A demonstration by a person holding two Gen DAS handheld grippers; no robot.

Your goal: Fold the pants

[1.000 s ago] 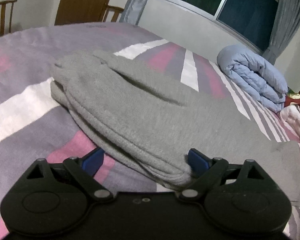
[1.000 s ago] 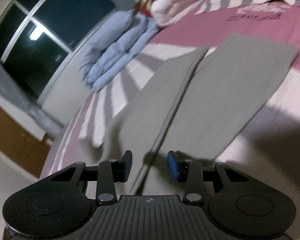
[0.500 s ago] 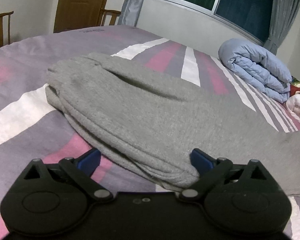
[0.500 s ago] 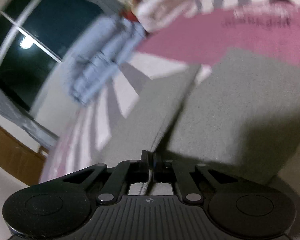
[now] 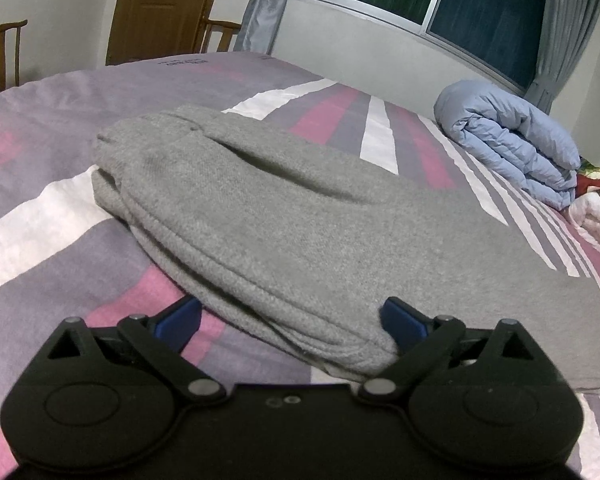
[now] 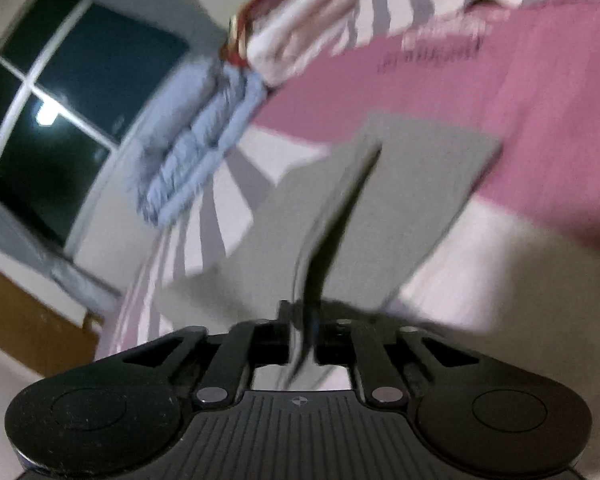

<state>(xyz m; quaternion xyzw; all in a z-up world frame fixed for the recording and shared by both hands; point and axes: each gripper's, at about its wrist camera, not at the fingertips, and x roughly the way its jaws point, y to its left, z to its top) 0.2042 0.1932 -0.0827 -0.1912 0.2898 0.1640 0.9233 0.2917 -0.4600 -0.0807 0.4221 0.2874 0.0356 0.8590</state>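
Grey pants [image 5: 300, 216] lie on the striped bed cover [image 5: 40, 240], folded lengthwise, with the thick waistband end nearest the left wrist camera. My left gripper [image 5: 290, 318] stands wide open around that end; the cloth sits between the blue fingertips [image 5: 400, 318] and is not pinched. The right wrist view is blurred and shows the two legs [image 6: 412, 184] lying side by side. My right gripper [image 6: 302, 316] has its jaws nearly together on the raised inner edge of a leg. The jaws are opening slightly with the cloth still between them.
A rolled light-blue duvet [image 5: 508, 140] lies by the window wall, also seen as the duvet [image 6: 196, 156] in the right wrist view. Striped bedding [image 6: 340, 12] is piled beyond the leg ends. A wooden door [image 5: 160, 8] and chairs stand past the bed.
My right gripper closed on the inner edge of a pants leg and moved along the legs, pulling the edge up into a ridge. My left gripper widened a little and stayed put.
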